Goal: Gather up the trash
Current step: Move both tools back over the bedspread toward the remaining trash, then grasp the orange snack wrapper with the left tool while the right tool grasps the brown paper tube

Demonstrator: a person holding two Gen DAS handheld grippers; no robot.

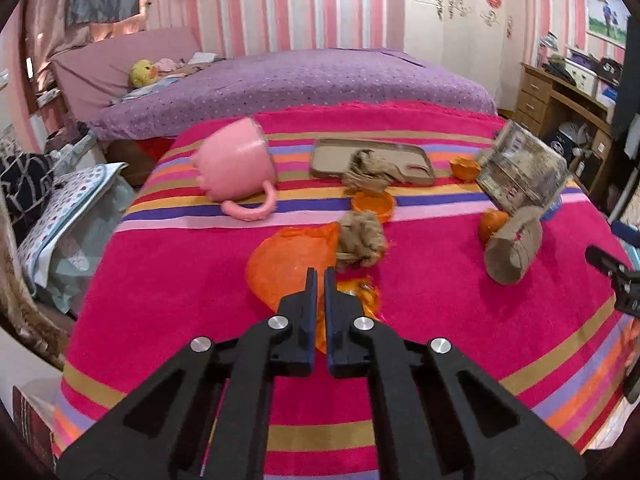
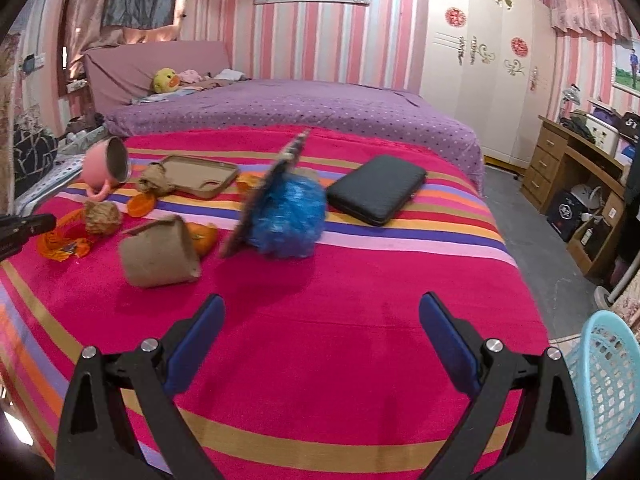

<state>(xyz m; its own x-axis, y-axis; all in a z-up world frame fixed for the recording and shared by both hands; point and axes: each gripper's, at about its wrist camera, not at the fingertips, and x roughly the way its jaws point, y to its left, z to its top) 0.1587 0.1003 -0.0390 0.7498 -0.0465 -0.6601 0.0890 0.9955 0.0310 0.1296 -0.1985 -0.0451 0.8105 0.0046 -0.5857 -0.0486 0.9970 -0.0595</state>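
My left gripper (image 1: 319, 274) is shut, its tips over an orange plastic wrapper (image 1: 292, 262) on the striped blanket; nothing shows between the pads. A crumpled brown paper ball (image 1: 360, 240) lies just beyond it. Further on lie orange peels (image 1: 374, 205), another brown paper wad (image 1: 370, 172) and a brown paper bag (image 1: 514, 250). My right gripper (image 2: 320, 312) is wide open and empty above the blanket. Ahead of it are the brown paper bag (image 2: 160, 254), an orange peel (image 2: 204, 236) and a blue crumpled plastic bag (image 2: 288, 216).
A pink mug (image 1: 236, 168) lies on its side. A tan tray (image 1: 400, 152) sits behind. A printed card (image 2: 268, 200) leans on the blue bag. A black case (image 2: 376, 188) lies to the right. A light blue basket (image 2: 608, 384) stands off the bed's right side.
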